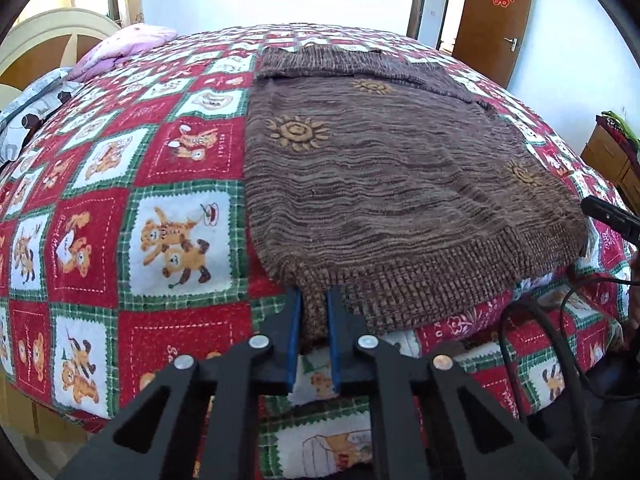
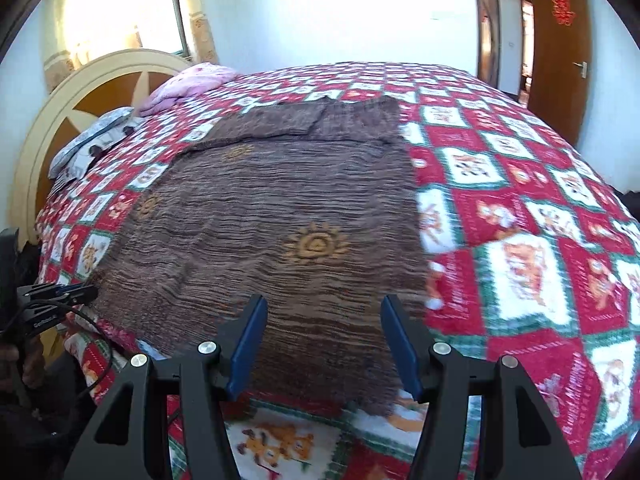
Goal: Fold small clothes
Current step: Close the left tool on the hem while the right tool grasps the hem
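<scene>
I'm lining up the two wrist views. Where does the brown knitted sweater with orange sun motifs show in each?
Left wrist: brown knitted sweater fills centre and right, hem pinched in the left gripper.
Right wrist: centre-left, hem between the open right gripper.
Shared landmark: pink pillow.

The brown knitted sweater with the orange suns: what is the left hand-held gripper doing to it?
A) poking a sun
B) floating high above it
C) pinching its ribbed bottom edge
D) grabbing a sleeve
C: in the left wrist view the left hand-held gripper has its blue pads closed on the ribbed hem of the brown knitted sweater, at the near edge of the bed.
</scene>
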The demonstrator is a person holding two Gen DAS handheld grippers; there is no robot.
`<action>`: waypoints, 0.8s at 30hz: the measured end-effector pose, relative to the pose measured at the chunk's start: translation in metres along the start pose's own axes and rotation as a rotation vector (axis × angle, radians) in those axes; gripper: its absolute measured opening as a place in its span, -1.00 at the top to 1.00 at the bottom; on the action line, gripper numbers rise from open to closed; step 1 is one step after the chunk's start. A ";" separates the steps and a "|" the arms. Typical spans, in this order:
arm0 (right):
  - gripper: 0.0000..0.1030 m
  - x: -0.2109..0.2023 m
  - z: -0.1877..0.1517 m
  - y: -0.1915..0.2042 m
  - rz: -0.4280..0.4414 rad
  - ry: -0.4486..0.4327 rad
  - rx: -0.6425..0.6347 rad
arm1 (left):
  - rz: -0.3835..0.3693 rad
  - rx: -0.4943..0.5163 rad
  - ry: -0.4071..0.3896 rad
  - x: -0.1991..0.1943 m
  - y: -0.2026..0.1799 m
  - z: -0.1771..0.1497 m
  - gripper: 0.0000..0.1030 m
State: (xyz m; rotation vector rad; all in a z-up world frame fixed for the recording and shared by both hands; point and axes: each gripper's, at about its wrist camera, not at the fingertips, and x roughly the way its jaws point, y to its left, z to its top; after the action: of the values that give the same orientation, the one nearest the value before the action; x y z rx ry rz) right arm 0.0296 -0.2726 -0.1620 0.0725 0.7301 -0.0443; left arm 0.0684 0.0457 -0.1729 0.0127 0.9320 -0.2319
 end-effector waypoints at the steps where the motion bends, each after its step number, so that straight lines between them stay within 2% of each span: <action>1: -0.17 -0.001 -0.002 -0.005 -0.005 0.008 0.013 | -0.002 -0.001 0.000 0.000 0.000 0.000 0.74; 10: -0.17 0.000 -0.018 -0.018 -0.026 0.060 0.058 | 0.008 0.010 -0.010 0.000 -0.003 0.000 0.77; 16: -0.16 0.004 -0.027 -0.018 0.015 0.083 0.071 | 0.012 0.020 -0.014 0.001 -0.004 -0.001 0.78; 19: 0.12 0.008 -0.030 -0.021 0.042 0.094 0.090 | 0.015 0.025 -0.018 0.000 -0.004 -0.001 0.78; 20: 0.39 0.008 -0.030 -0.022 0.054 0.092 0.099 | 0.013 0.024 -0.019 0.000 -0.004 -0.001 0.78; 21: 0.55 0.008 -0.030 -0.024 0.065 0.093 0.104 | 0.012 0.023 -0.019 0.000 -0.003 -0.001 0.78; 24: 0.82 0.001 -0.031 -0.028 0.099 0.063 0.114 | 0.008 0.023 -0.022 -0.001 -0.003 -0.001 0.80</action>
State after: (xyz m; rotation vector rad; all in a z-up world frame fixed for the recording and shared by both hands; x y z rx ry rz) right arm 0.0080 -0.2980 -0.1865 0.2199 0.7856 0.0110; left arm 0.0667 0.0432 -0.1720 0.0345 0.9073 -0.2347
